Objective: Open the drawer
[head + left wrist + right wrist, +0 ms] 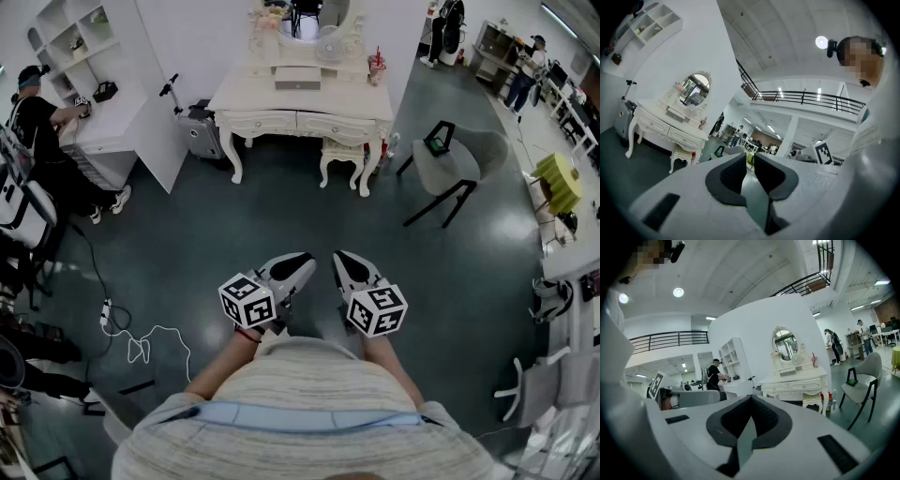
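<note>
The white dressing table point(300, 98) stands at the far wall, well away from me, with an oval mirror on top. Two drawers sit side by side in its front, the left drawer point(265, 122) and the right drawer point(342, 125), both closed. The left gripper view shows the table point(670, 126) off to the left; the right gripper view shows the table point(797, 380) ahead right. My left gripper point(298, 265) point(750, 157) is held close to my body, its jaws a narrow gap apart with nothing between. Beside it, my right gripper point(345, 260) point(751, 398) is shut and empty.
A small stool point(342, 155) stands under the table. A grey chair point(448, 164) is to the right, a suitcase point(202, 131) to the table's left. A white cable point(131, 337) lies on the dark floor at left. A person point(42, 131) sits at a desk at far left.
</note>
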The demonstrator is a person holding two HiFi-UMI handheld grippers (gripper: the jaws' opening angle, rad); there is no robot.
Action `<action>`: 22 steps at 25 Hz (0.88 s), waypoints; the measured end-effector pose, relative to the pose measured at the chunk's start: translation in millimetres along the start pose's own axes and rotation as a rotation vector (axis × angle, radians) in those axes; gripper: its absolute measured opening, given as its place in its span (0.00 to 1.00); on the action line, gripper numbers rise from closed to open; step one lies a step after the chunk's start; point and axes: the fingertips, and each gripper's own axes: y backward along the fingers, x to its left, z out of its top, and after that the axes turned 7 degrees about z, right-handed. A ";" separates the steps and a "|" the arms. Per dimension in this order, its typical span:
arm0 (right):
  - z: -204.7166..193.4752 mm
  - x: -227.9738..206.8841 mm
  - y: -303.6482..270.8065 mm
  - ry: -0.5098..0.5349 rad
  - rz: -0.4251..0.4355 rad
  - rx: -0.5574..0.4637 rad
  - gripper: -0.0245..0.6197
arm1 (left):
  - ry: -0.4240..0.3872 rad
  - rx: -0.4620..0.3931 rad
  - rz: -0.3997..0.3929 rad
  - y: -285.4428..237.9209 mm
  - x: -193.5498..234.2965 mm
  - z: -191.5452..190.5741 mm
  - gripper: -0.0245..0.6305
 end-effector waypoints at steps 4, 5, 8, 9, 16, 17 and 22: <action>2.3 0.8 -2.6 -0.004 -0.002 0.001 0.05 | 0.002 0.007 -0.004 -0.4 1.1 3.1 0.13; 2.1 1.1 -2.9 -0.004 -0.001 0.004 0.05 | 0.003 0.009 -0.004 -0.4 1.0 3.0 0.13; 3.4 2.7 -3.4 0.000 0.000 0.007 0.05 | 0.008 0.014 -0.006 -0.2 0.7 2.9 0.13; 4.1 3.3 -3.6 0.001 0.000 0.007 0.05 | 0.009 0.016 -0.008 0.0 0.6 3.1 0.13; 7.1 3.3 -2.7 -0.022 0.021 -0.031 0.05 | 0.010 0.016 -0.017 -1.6 -0.1 2.0 0.13; 9.4 4.2 -3.5 -0.032 0.034 -0.045 0.05 | 0.010 0.014 -0.016 -2.1 0.7 2.9 0.13; 11.1 5.9 -6.3 -0.054 0.058 -0.068 0.05 | 0.013 -0.012 -0.008 -2.6 4.3 7.0 0.13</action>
